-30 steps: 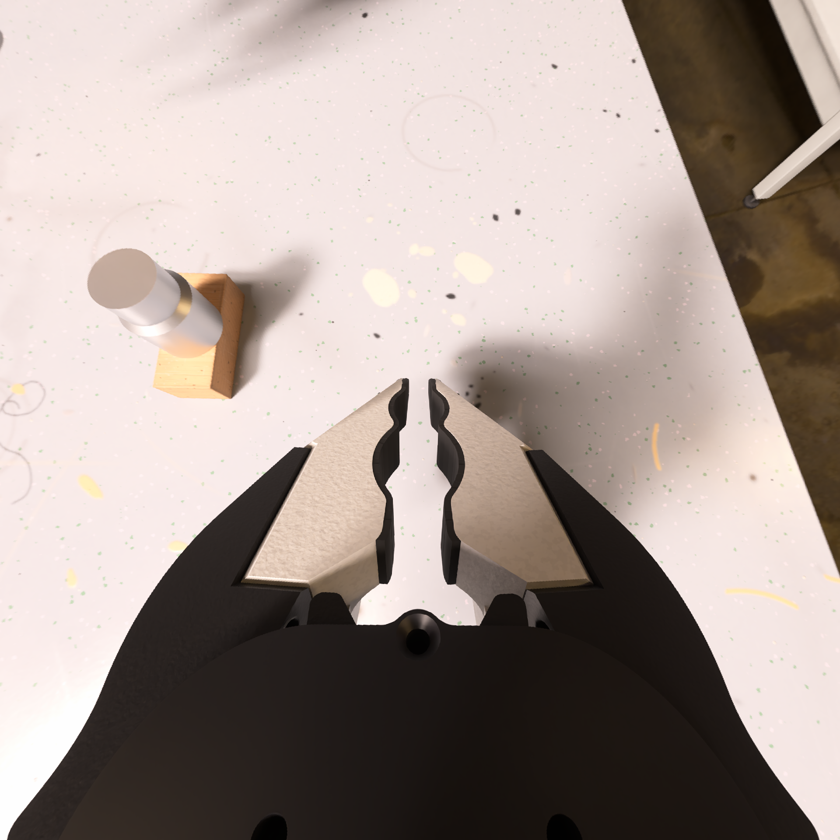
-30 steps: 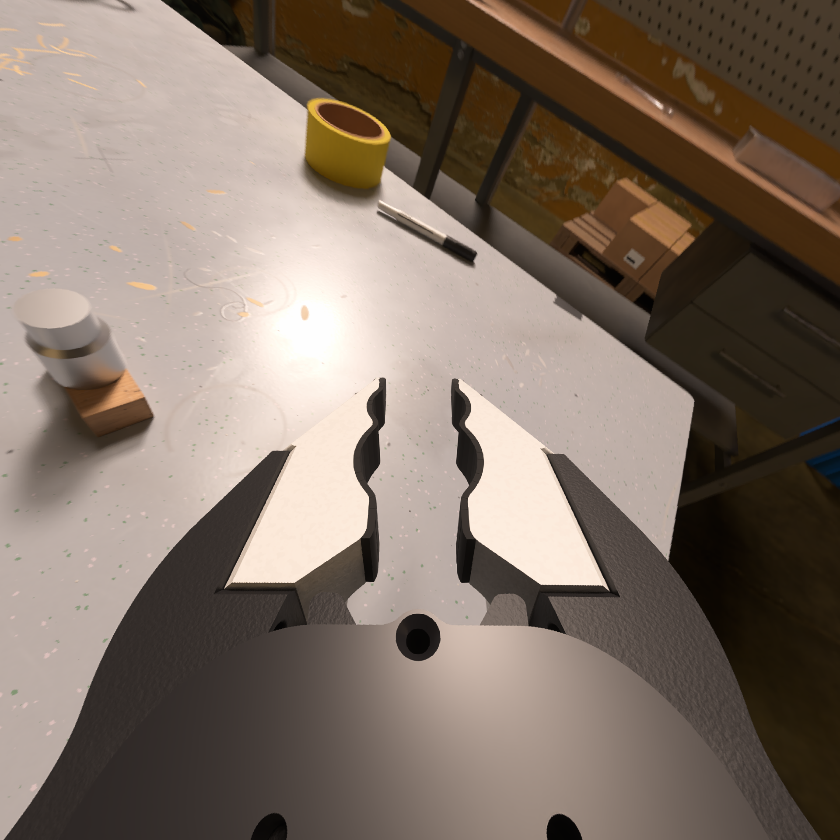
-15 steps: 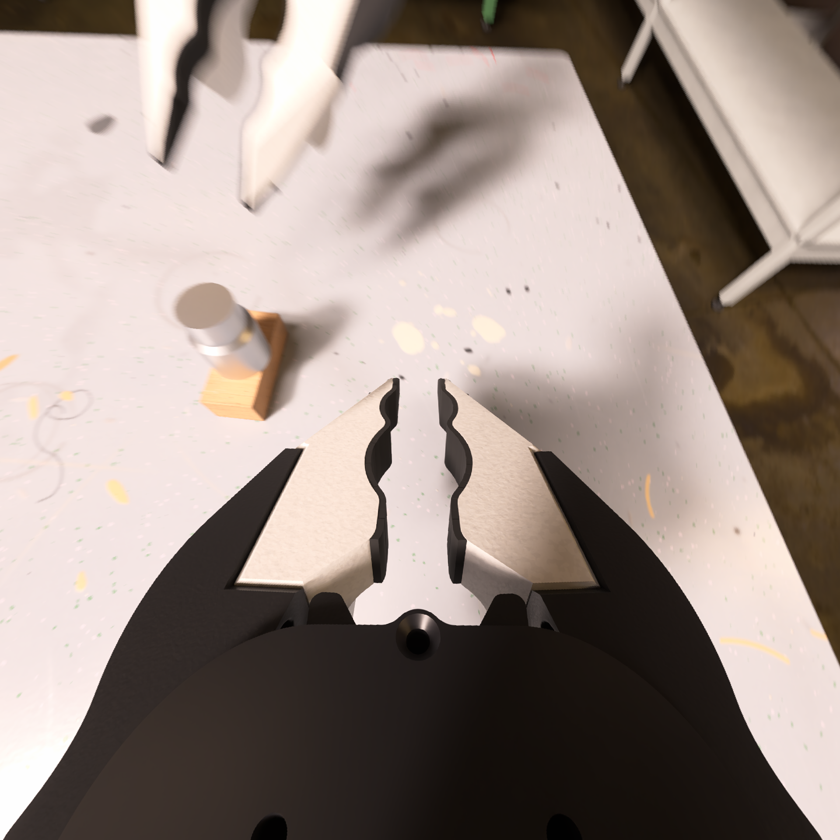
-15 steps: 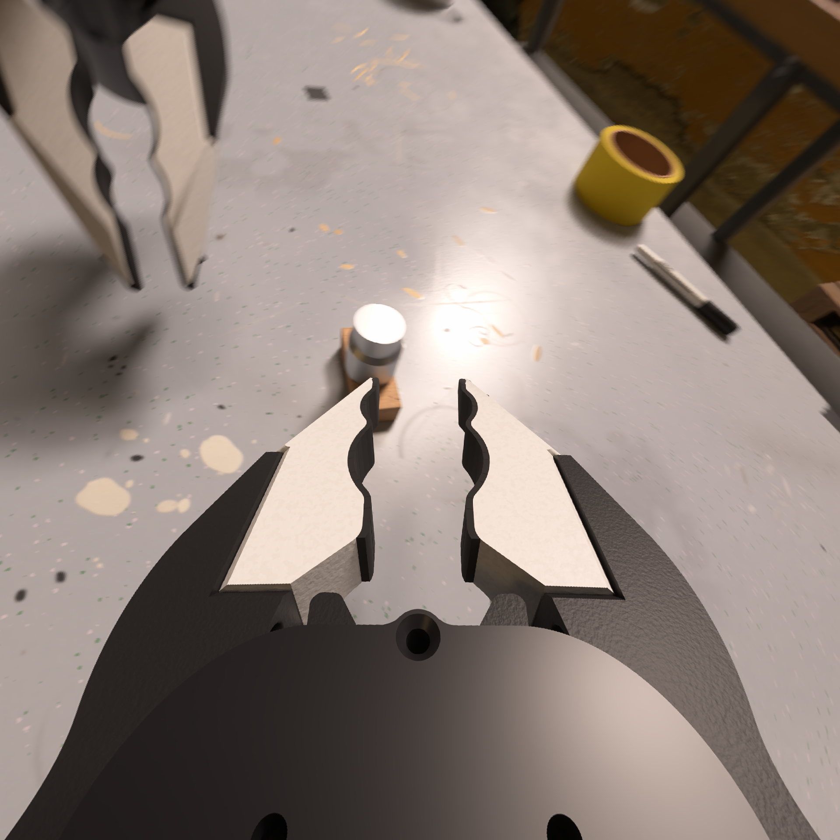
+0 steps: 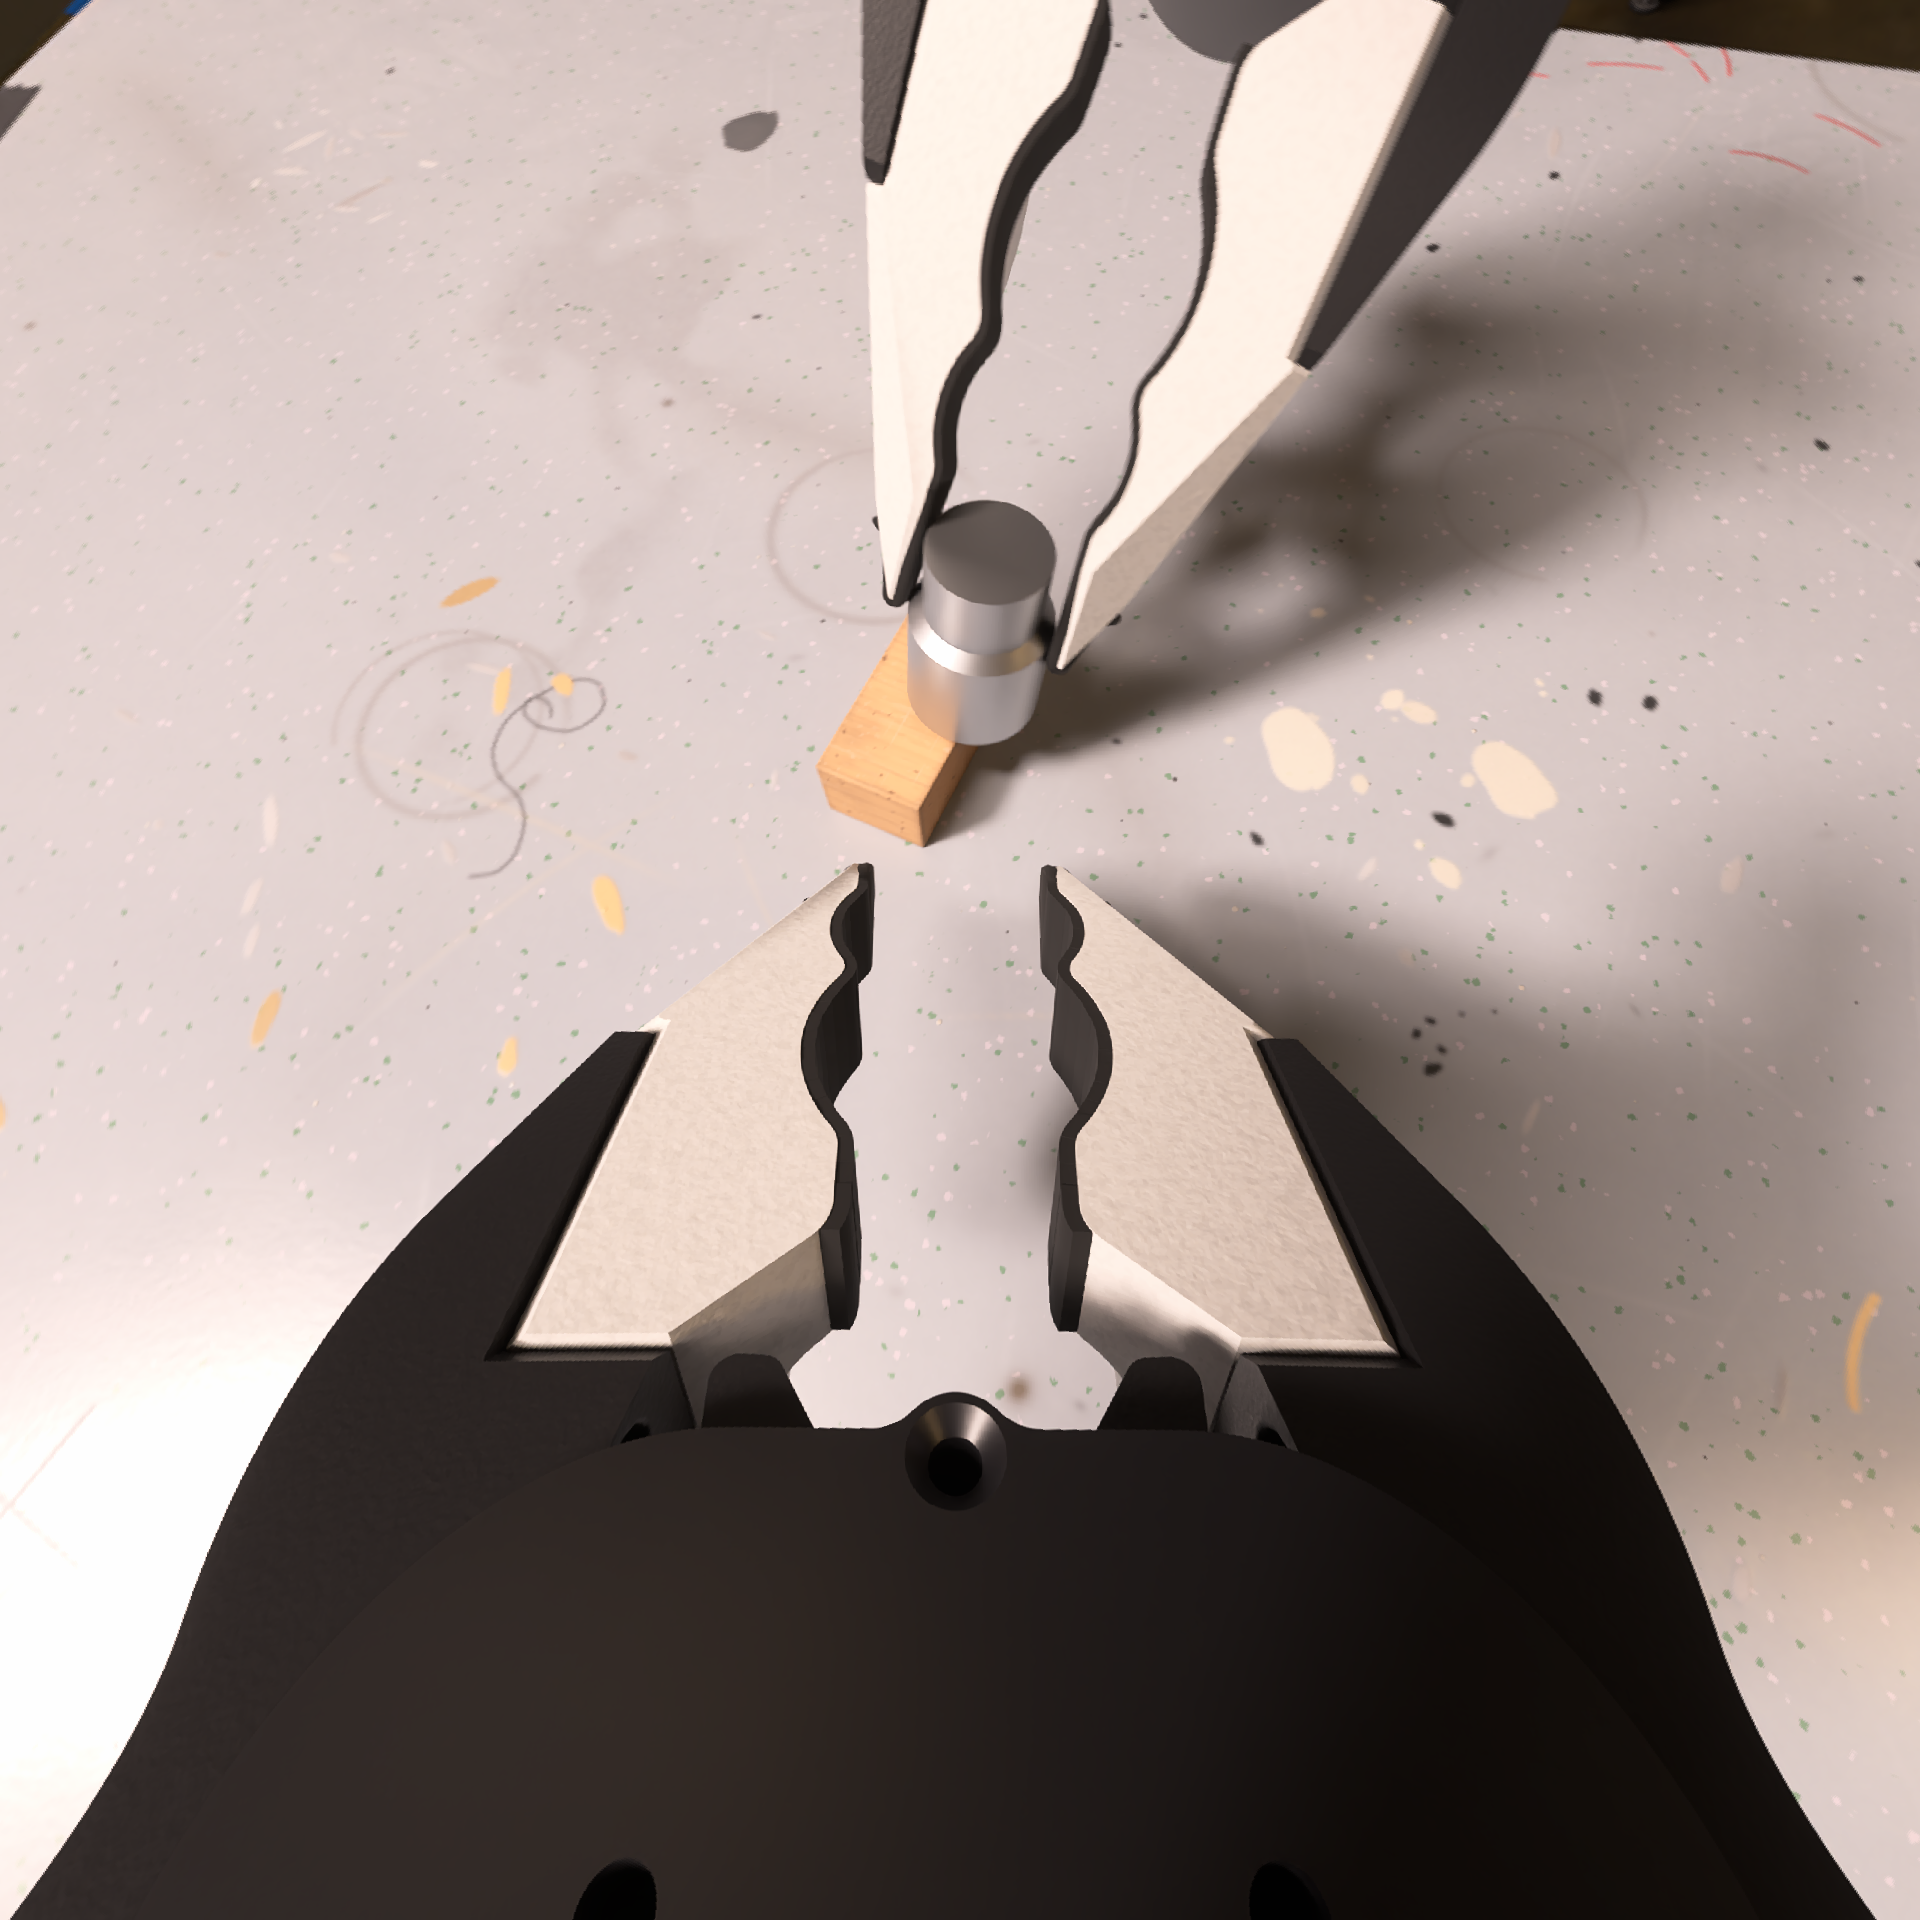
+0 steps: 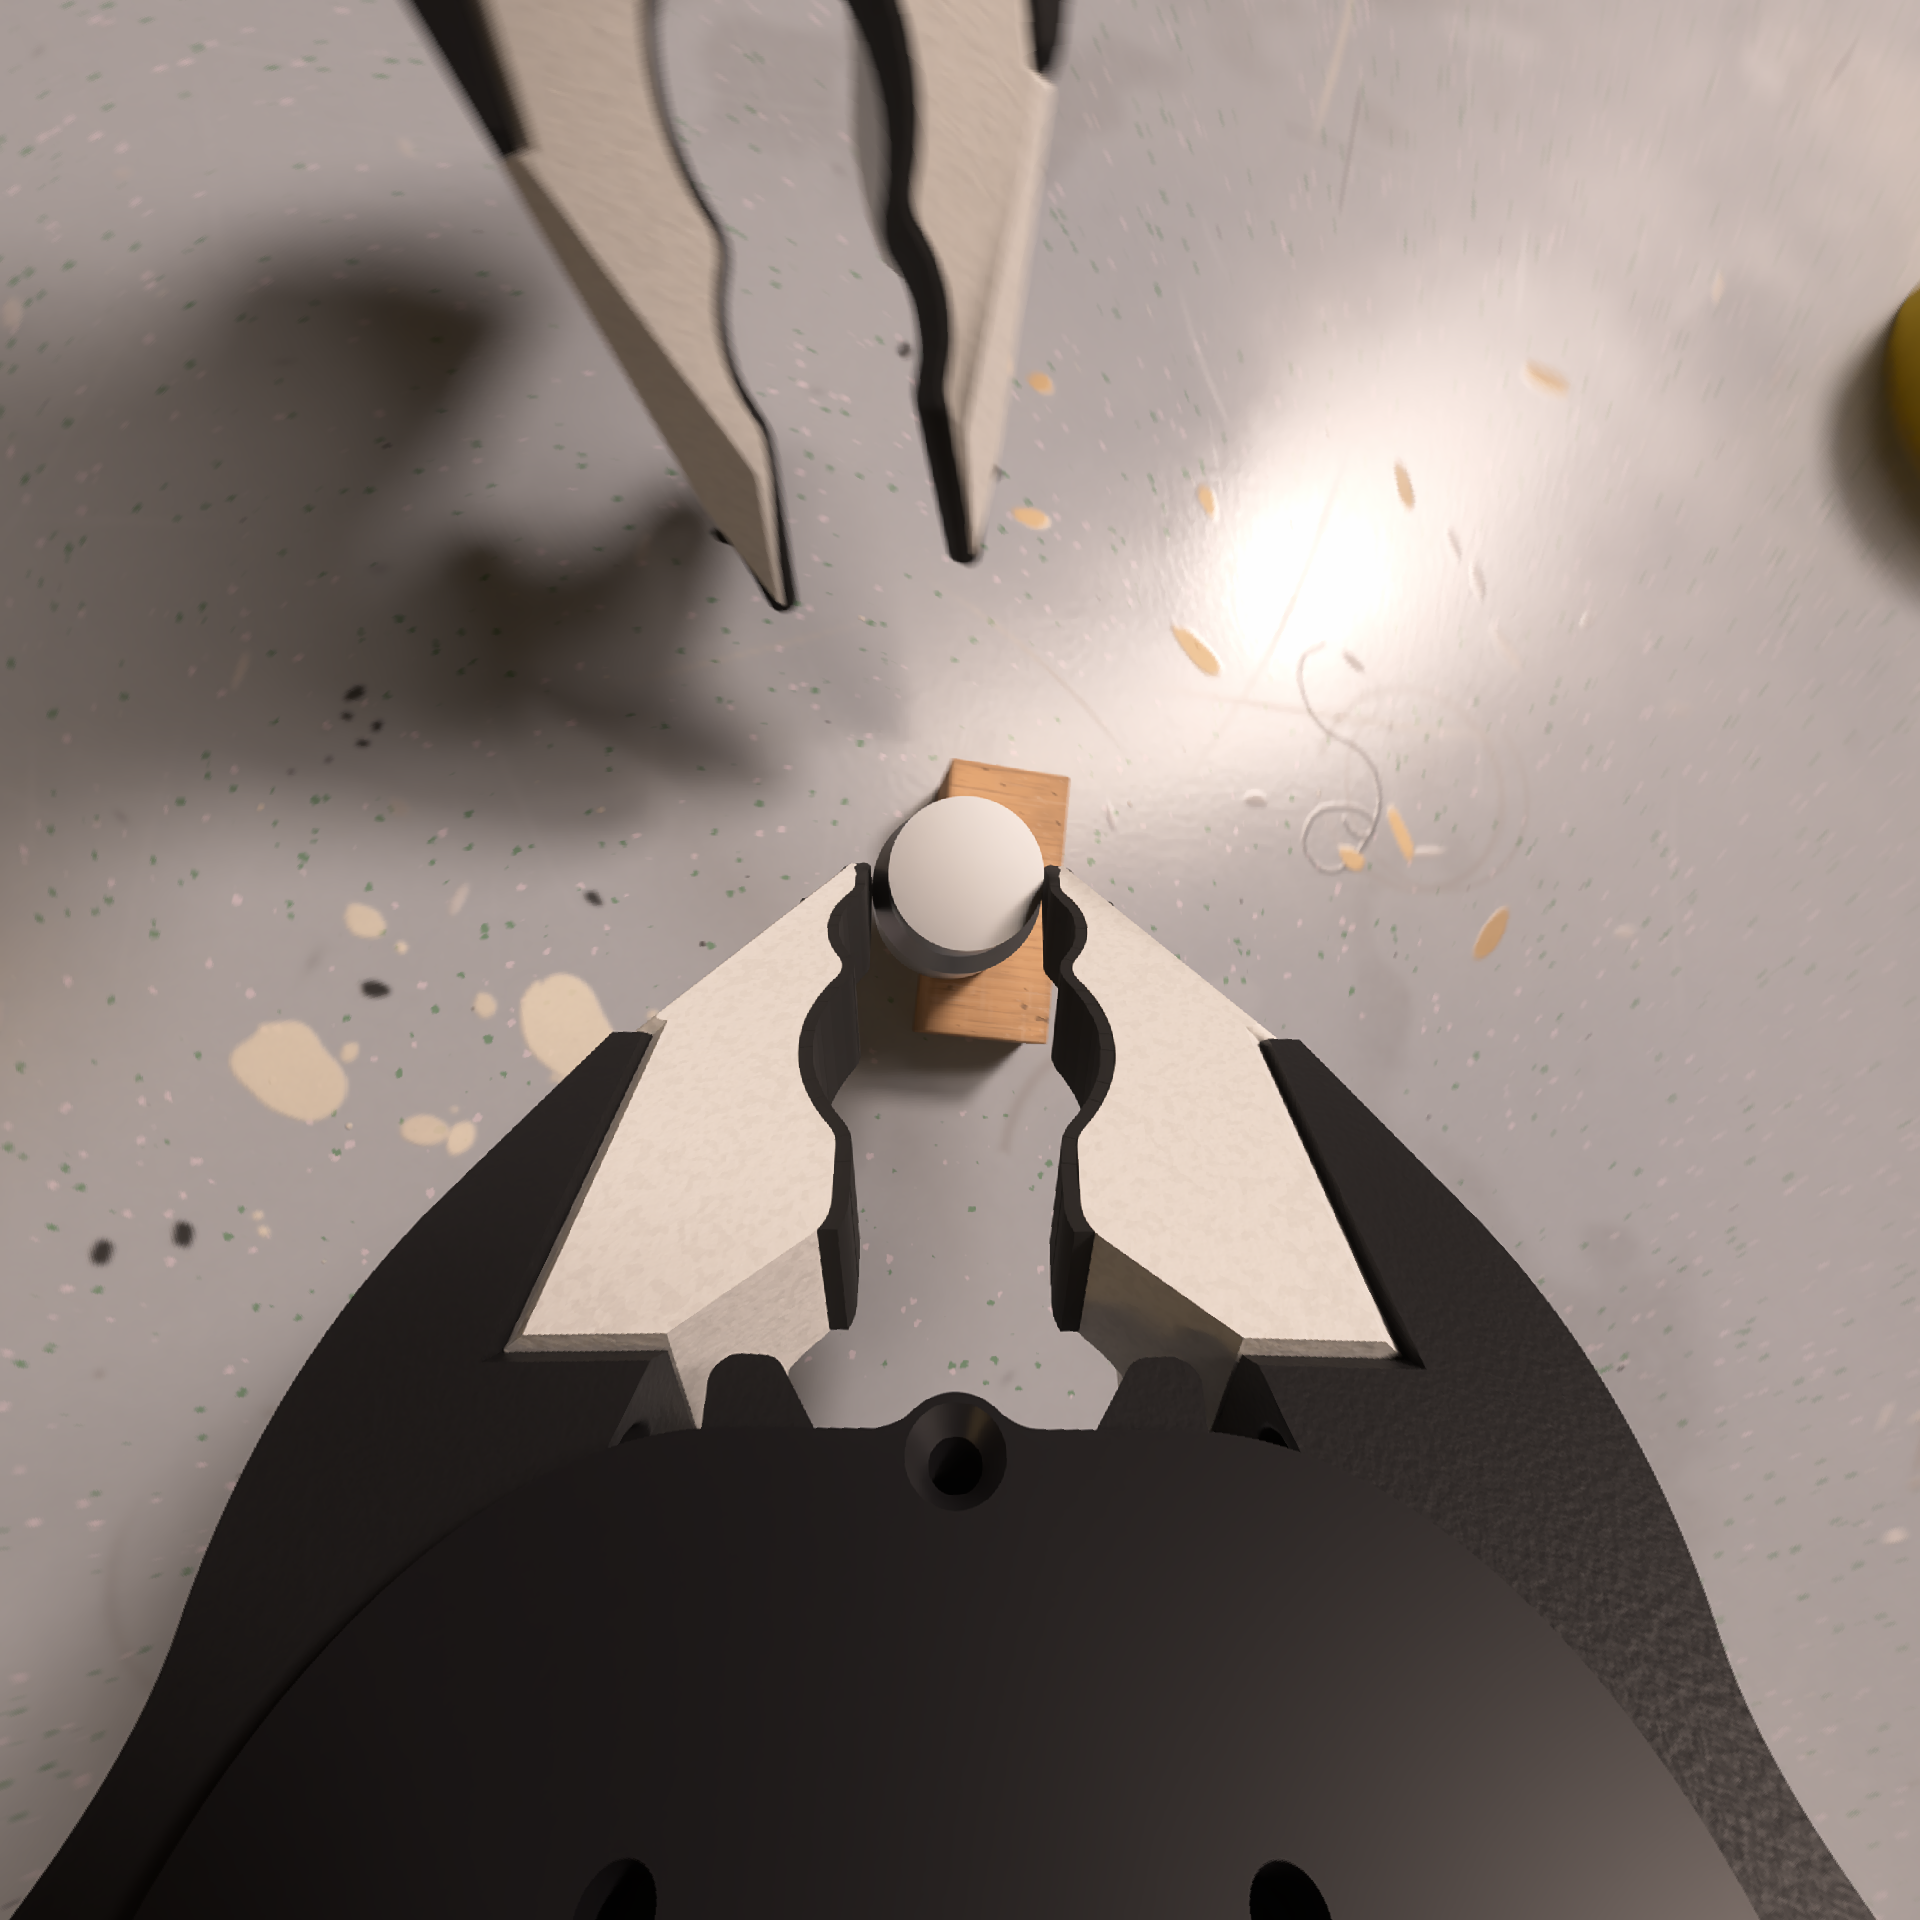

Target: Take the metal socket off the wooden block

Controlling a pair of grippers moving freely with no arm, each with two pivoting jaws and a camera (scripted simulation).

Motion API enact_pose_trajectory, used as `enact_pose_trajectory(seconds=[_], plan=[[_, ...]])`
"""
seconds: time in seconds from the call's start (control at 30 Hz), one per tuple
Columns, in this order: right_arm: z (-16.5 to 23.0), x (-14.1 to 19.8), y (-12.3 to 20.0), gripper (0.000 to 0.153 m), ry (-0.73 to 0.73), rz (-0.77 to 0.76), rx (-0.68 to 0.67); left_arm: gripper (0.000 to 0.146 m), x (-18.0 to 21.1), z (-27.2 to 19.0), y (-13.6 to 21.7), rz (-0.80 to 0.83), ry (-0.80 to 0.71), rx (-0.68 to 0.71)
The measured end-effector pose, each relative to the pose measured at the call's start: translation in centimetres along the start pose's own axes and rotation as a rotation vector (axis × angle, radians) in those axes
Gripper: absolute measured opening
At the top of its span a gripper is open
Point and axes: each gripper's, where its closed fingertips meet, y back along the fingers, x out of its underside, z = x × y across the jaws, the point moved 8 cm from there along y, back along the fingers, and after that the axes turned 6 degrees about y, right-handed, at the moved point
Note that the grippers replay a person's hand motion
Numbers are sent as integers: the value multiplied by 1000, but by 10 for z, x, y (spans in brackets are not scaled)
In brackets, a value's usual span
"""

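Observation:
The metal socket (image 5: 977,644) stands upright on the wooden block (image 5: 891,771) on the speckled table (image 5: 364,364). My right gripper (image 5: 982,623) comes down from the far side, open, with one fingertip on each side of the socket, close to or touching it. In the right wrist view the socket's round top (image 6: 961,868) sits between my right gripper's (image 6: 956,875) tips, with the block (image 6: 982,1010) under it. My left gripper (image 5: 956,873) is open and empty, just short of the block's near end. It also shows in the right wrist view (image 6: 871,577), beyond the block.
A yellow tape roll (image 6: 1907,353) shows at the right edge of the right wrist view. Paint spots and pencil scribbles (image 5: 520,748) mark the table. The table's far edge (image 5: 1714,36) runs along the top of the left wrist view.
My right gripper swung over to the socket and now straddles it. My left gripper turned toward the block, came close to it, and opened wider.

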Motion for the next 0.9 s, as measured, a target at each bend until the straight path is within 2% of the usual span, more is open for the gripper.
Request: enact_pose_trajectory(seconds=[0.2,0.33,0.53,0.7,0.9], plan=[[15,-3,9,33,154,-113,126,33,-17,0,-8,-19,-59,107],[5,-1,11,33,147,-147,182,34,-36,13,-7,-18,1,228],[1,5,12,33,160,-140,249,25,-54,36,-13,-99,119,221],[-2,8,13,33,119,-165,243,25,-41,39,-17,-128,238,171],[-7,15,12,33,68,-146,244,32,-37,38,-20,-137,227,202]])
